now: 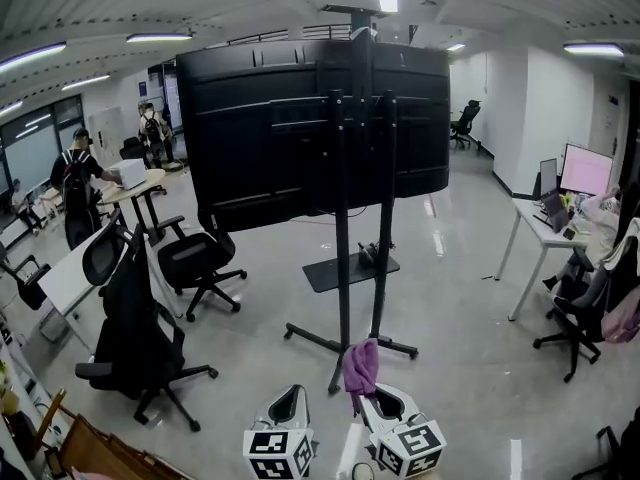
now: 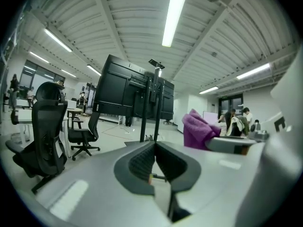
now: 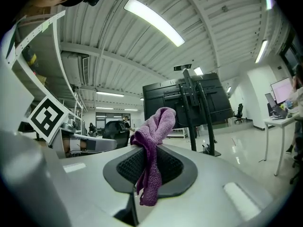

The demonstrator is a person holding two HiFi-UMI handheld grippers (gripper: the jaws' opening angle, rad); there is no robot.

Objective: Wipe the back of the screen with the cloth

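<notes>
The big black screen shows its back panel on a tall wheeled stand in the middle of the room. It also appears in the left gripper view as the screen and in the right gripper view as the screen, some way off. My right gripper is shut on a purple cloth, which hangs out of the jaws as the cloth. My left gripper is shut with nothing in it, its tips together. Both are low, in front of the stand.
Black office chairs stand at the left beside white desks. A desk with a monitor and a seated person is at the right. People stand at the far left. The stand's feet spread on the floor.
</notes>
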